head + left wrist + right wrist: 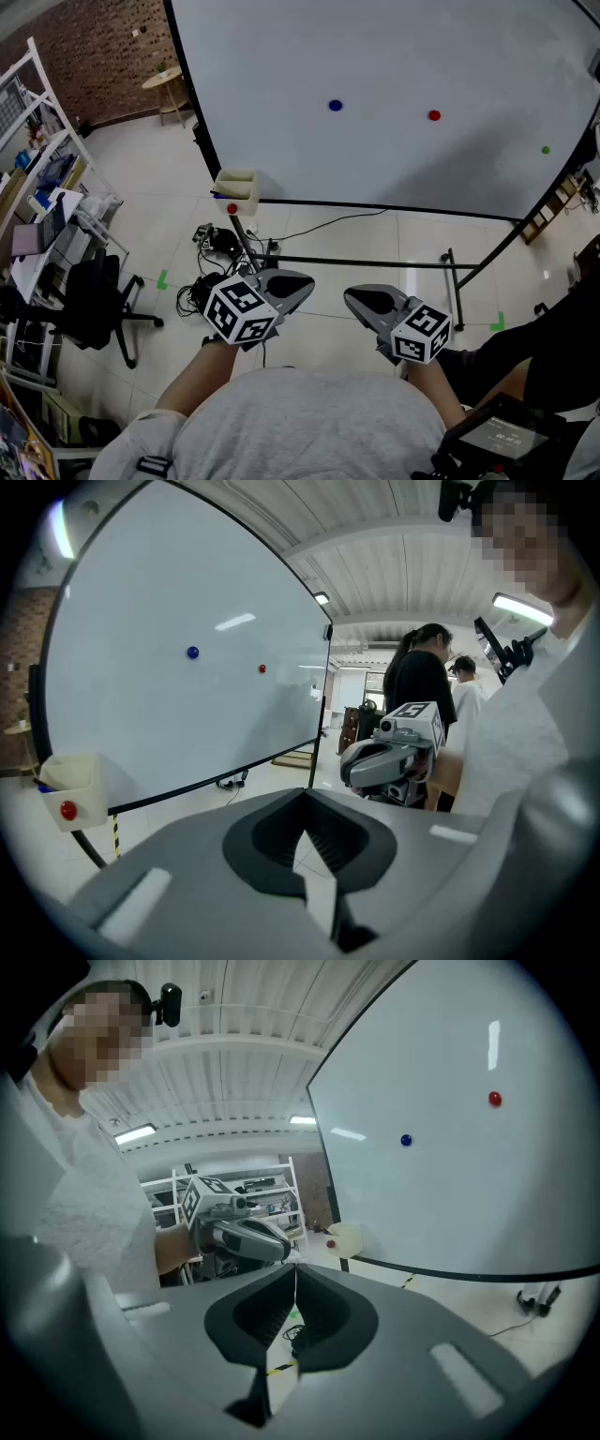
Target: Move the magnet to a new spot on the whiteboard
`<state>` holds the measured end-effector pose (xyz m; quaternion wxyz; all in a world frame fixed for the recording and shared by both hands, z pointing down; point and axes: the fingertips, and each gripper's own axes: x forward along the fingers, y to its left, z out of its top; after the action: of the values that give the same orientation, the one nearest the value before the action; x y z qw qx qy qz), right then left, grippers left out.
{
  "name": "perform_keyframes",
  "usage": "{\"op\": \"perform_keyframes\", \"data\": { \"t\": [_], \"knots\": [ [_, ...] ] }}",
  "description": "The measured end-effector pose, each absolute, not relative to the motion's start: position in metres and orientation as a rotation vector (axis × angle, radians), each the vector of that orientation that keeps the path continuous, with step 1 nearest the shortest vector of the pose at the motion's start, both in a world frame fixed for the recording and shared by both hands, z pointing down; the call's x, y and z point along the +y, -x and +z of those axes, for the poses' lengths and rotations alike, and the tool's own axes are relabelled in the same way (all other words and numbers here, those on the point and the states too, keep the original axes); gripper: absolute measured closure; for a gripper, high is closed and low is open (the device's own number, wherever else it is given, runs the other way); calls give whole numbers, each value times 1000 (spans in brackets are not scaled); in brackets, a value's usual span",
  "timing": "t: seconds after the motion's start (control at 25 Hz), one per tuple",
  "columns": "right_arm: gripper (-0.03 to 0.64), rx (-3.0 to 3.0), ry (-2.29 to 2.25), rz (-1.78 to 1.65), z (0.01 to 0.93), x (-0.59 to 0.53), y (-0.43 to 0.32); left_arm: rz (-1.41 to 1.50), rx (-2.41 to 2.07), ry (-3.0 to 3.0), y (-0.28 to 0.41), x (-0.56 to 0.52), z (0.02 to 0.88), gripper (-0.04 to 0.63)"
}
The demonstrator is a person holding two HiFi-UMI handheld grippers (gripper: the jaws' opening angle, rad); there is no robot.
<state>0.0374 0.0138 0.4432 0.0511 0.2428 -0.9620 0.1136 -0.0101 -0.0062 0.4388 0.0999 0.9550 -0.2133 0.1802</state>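
Note:
The whiteboard point(422, 56) stands ahead with three small magnets on it: a blue magnet point(336, 106), a red magnet point(434, 116) and a green magnet point(546, 150) far right. Blue point(192, 652) and red point(262, 669) also show in the left gripper view, and blue point(406, 1140) and red point(495, 1100) in the right gripper view. My left gripper point(302, 286) and right gripper point(352, 298) are held low near my chest, well short of the board. Both have jaw tips touching, with nothing between them.
A small white tray point(237, 187) with a red magnet point(232, 209) on its side hangs at the board's lower left corner. The board's black stand point(450, 267) and cables point(211, 244) lie on the tiled floor. An office chair point(94, 300) and shelves point(28, 141) stand left. People stand behind.

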Motion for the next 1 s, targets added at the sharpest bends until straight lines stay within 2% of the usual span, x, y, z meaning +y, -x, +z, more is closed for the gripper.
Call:
{"op": "perform_keyframes", "data": {
  "t": [0.4,1.0],
  "knots": [
    [609,-2901,-694,411,466,-11,-22,448,-649,-2832,23,-48,438,612],
    [609,-2862,-795,322,456,-178,24,429,-503,-2884,59,-201,440,614]
  ]
}}
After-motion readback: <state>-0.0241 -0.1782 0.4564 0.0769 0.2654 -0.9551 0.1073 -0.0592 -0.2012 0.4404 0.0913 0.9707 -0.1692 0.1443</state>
